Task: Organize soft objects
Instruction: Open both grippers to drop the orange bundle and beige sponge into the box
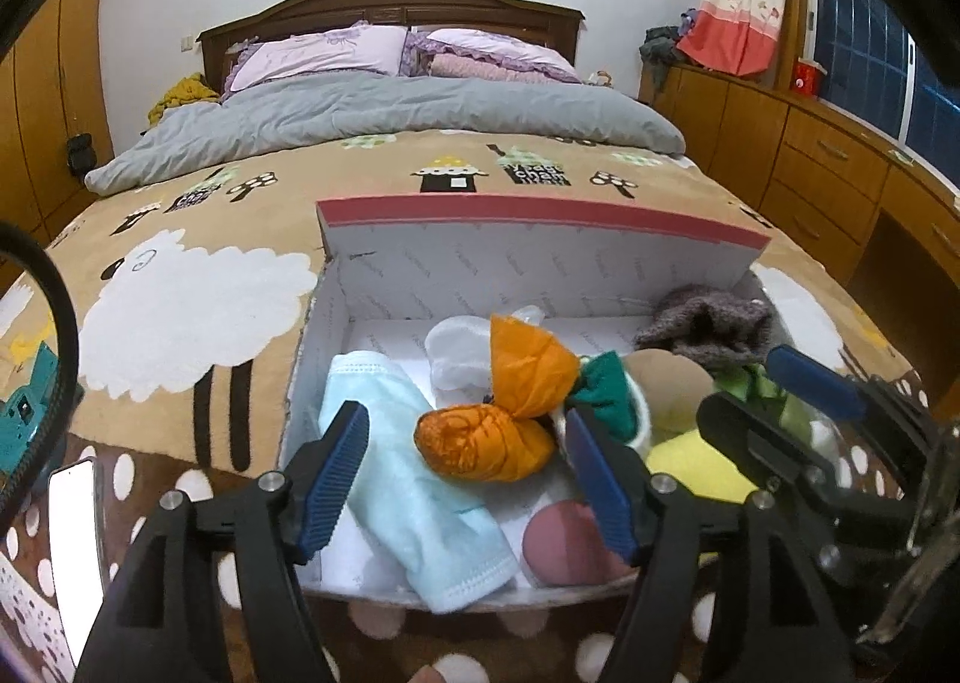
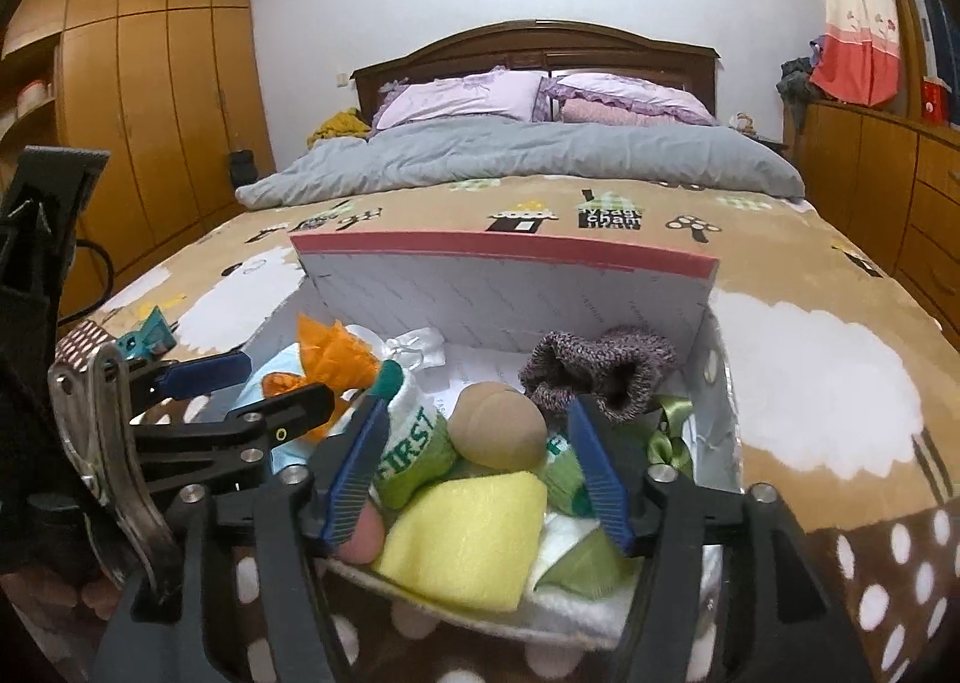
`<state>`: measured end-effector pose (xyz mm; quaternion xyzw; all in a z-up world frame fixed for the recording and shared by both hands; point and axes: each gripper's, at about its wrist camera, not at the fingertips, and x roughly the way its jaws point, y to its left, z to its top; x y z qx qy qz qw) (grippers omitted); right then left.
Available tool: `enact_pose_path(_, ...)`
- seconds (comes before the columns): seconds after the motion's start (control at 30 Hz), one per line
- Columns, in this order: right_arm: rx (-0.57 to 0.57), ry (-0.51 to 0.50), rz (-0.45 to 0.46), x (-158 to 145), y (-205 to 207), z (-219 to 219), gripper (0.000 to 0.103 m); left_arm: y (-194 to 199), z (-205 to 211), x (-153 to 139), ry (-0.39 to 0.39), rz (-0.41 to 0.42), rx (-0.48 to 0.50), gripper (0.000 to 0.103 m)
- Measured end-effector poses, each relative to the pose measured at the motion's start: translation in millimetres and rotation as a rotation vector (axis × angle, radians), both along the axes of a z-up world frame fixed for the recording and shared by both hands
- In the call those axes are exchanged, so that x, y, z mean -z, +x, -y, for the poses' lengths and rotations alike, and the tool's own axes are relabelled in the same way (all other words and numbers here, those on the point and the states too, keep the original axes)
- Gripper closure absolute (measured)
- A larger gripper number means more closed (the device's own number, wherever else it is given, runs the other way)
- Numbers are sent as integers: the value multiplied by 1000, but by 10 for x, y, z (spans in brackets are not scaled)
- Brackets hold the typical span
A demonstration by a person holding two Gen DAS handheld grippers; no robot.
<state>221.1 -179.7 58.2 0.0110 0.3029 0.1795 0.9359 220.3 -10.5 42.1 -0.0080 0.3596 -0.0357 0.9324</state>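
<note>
An open white box with a red-edged lid (image 1: 540, 215) sits on the bed and holds soft things. In the left wrist view I see a light blue cloth (image 1: 414, 473), an orange cloth bundle (image 1: 510, 413), a grey knit piece (image 1: 708, 329) and a tan ball (image 1: 672, 383). My left gripper (image 1: 468, 461) is open above the blue and orange cloths. In the right wrist view my right gripper (image 2: 474, 461) is open over a yellow sponge (image 2: 474, 533), the tan ball (image 2: 498, 425), a green-and-white sock (image 2: 414, 443) and the grey knit piece (image 2: 600, 371).
The box (image 2: 504, 299) rests on a brown patterned blanket (image 1: 180, 275). A grey duvet (image 1: 390, 113) and pillows lie behind. A phone (image 1: 75, 539) and a teal object (image 1: 24, 413) lie left of the box. Wooden cabinets (image 1: 840, 161) stand to the right.
</note>
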Motion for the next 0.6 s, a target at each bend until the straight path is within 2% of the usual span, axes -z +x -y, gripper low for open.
enact_pose_path(0.1, 6, 9, 7, -54, -85, 36, 32, -85, 6, -41, -12, -3, 2, 23)
enact_pose_path(0.6, 59, 28, -13, -116, -537, 186, 32, -553, 18, -145, -20, 5, -9, 23)
